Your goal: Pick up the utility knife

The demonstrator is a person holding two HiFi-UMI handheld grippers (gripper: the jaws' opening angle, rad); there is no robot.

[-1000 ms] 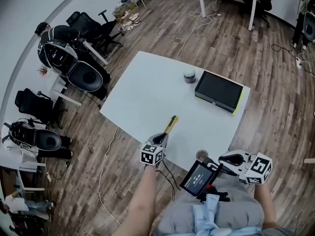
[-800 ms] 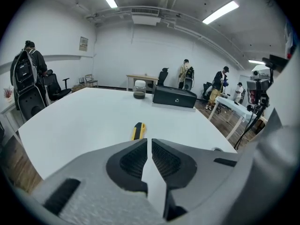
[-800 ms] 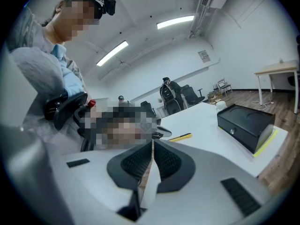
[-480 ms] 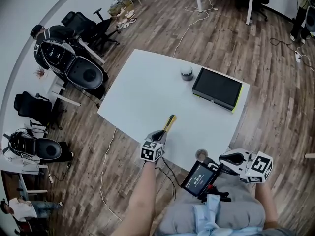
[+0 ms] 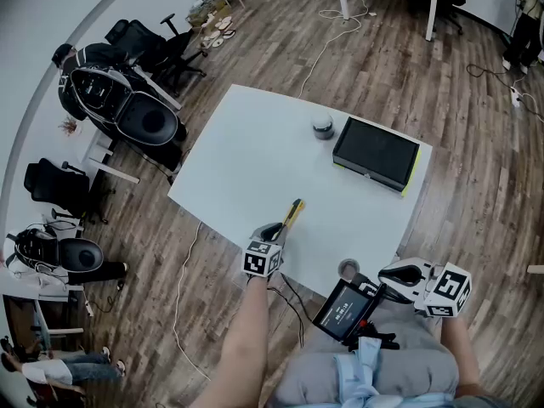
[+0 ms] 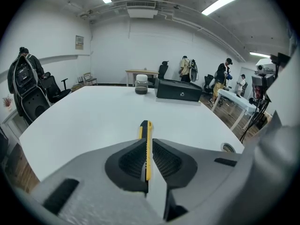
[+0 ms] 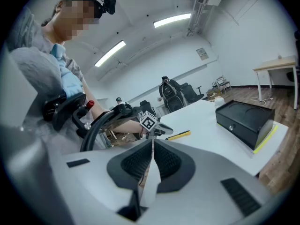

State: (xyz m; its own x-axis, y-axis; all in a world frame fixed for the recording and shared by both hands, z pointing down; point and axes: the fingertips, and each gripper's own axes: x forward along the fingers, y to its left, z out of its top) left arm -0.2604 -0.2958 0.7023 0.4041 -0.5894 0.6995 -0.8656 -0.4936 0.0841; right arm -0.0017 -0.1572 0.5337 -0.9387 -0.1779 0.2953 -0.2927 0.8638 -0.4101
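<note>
The utility knife (image 5: 293, 212), yellow and black, sticks out over the near edge of the white table (image 5: 246, 155). My left gripper (image 5: 277, 230) is shut on its rear end. In the left gripper view the knife (image 6: 145, 128) stands on edge between the black pads (image 6: 129, 162) and points toward the far side of the table. My right gripper (image 5: 398, 273) hangs off the table's near right corner, shut on nothing. Its own view shows the pads (image 7: 136, 163) pressed together, with the knife (image 7: 179, 135) and the left gripper (image 7: 159, 128) beyond them.
A black box (image 5: 376, 154) with a yellow-green edge lies at the table's far right, a small grey jar (image 5: 322, 127) just left of it. A small round thing (image 5: 348, 268) sits at the near edge. A screen device (image 5: 342, 307) hangs at my waist. Office chairs (image 5: 127, 109) stand to the left.
The left gripper stays shut on the knife and has barely shifted. The right gripper has not moved. The head view has drifted a little.
</note>
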